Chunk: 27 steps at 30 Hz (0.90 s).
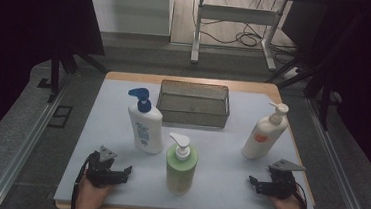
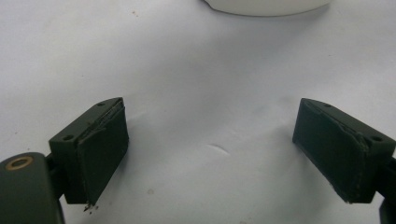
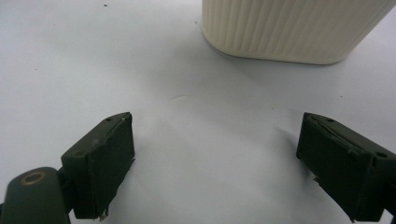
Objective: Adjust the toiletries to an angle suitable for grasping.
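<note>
Three pump bottles (image 1: 145,126), one mesh basket (image 1: 193,103), two grippers (image 1: 115,175).

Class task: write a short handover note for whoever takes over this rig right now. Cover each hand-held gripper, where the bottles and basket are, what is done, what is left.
Left hand-held gripper: open, holding nothing, low at the table's near left.
Right hand-held gripper: open, holding nothing, near right.
Blue-pump bottle, green bottle and cream bottle all stand upright on the white mat, untouched.
Mesh basket sits at the far middle with nothing in it.
Done: nothing moved yet.
Left: probably putting the bottles into the basket; the cream one is closest to the right gripper.
</note>
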Motion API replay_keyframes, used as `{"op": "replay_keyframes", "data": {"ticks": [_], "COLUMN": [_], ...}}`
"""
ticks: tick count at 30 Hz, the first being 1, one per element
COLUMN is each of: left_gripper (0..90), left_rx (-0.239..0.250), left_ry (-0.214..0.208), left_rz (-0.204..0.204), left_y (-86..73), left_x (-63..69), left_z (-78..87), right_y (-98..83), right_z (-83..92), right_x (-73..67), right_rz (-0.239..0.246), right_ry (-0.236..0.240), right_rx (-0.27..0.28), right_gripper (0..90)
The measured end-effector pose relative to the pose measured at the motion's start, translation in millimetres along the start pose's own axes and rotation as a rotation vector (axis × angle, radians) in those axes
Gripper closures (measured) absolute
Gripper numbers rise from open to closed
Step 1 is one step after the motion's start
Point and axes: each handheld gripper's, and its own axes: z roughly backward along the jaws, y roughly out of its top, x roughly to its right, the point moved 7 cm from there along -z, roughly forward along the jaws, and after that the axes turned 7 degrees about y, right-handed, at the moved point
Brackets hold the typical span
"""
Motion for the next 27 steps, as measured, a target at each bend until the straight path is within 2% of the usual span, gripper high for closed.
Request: {"op": "replay_keyframes", "data": {"ticks": [27], "left_gripper": [10.2], "left_rx": [0.002], "left_ry": [-0.002], "left_rz": [0.005], "left_y": [0.1], "left_x": [0.1], "left_z": [-0.2], "right_y": [-0.1], "right_z": [-0.1], "right_x": [0.1], "right_rz": [-0.003], "right_ry": [0.002], "right_rx": [0.001], "right_gripper": [11.2]}}
